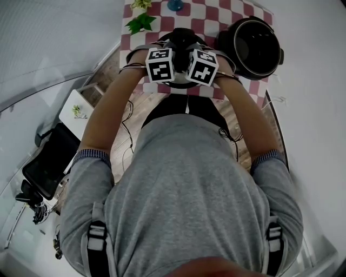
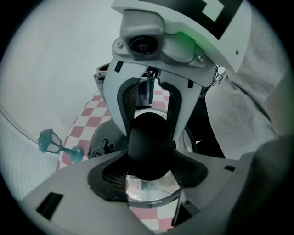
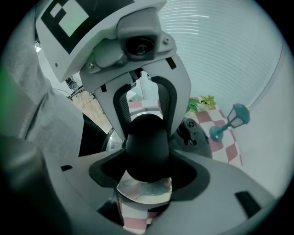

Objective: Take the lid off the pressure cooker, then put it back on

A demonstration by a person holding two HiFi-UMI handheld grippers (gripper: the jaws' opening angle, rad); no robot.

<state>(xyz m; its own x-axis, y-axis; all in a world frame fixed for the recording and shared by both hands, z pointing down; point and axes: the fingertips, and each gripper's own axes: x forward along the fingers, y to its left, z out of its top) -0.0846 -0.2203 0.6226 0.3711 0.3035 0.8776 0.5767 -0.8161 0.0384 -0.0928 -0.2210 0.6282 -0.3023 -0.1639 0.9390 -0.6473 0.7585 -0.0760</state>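
Note:
The pressure cooker lid (image 1: pixel 182 39) is dark, with a black round knob (image 2: pixel 148 146) over a shiny metal plate (image 2: pixel 149 190). It hangs above the red-and-white checked table (image 1: pixel 216 16), left of the open cooker pot (image 1: pixel 254 47). Both grippers meet on the knob from opposite sides. My left gripper (image 2: pixel 148 160) is shut on the knob, and the right gripper's white fingers (image 2: pixel 117 110) face it. My right gripper (image 3: pixel 147 160) is shut on the same knob (image 3: pixel 148 142). The lid's valve (image 3: pixel 190 133) shows beside it. In the head view the marker cubes hide the jaws.
A blue lamp ornament (image 2: pixel 55 144) stands on the checked cloth beyond the lid, also the blue lamp ornament (image 3: pixel 232 118). A small green plant (image 1: pixel 140 21) sits at the table's far left. White walls close in around the table. A dark chair (image 1: pixel 51 159) stands on the floor at the left.

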